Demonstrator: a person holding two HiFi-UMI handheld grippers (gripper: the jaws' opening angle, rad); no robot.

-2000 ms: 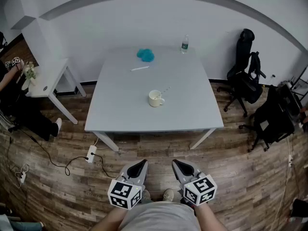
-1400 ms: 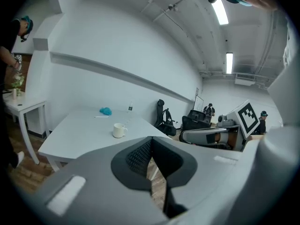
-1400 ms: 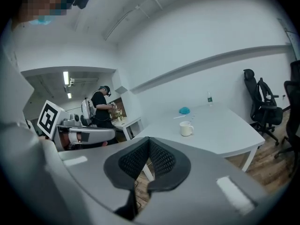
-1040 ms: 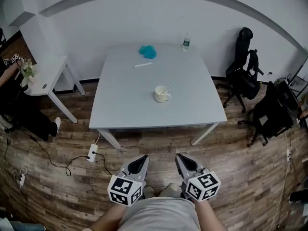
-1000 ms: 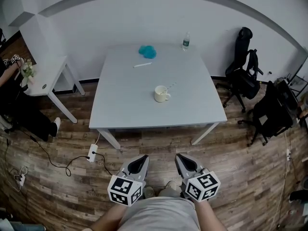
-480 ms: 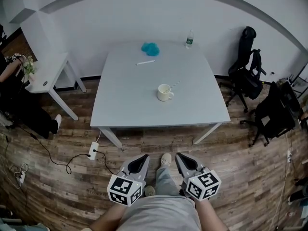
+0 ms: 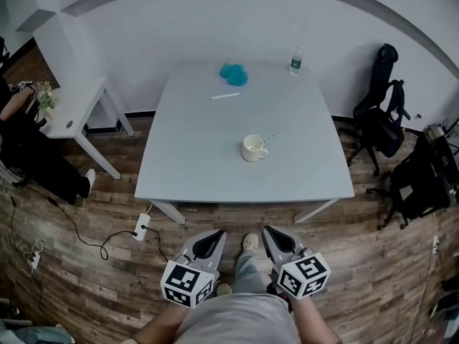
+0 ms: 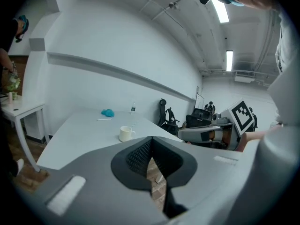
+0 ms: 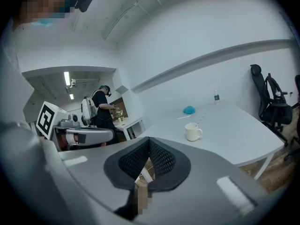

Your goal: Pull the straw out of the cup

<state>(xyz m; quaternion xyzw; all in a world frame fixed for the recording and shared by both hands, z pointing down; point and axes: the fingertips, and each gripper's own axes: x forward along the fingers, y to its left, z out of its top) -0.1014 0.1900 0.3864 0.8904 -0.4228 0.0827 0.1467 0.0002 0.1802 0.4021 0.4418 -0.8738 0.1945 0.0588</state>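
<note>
Jaws together on left gripper (image 7: 213,235) and right gripper (image 7: 270,231); straw (image 7: 270,136) in cup (image 7: 252,148).

Nothing legible anywhere right now; the left cube (image 7: 188,284), riding the left gripper (image 7: 214,236), shows only black-and-white square markers, no letters or digits; the right cube (image 7: 301,275) on the right gripper (image 7: 268,233) is the same; any print on the bottle (image 7: 295,61) at the far edge of the worktop (image 7: 208,156) is too small to read; the cup (image 7: 252,147) shows plain.
</note>
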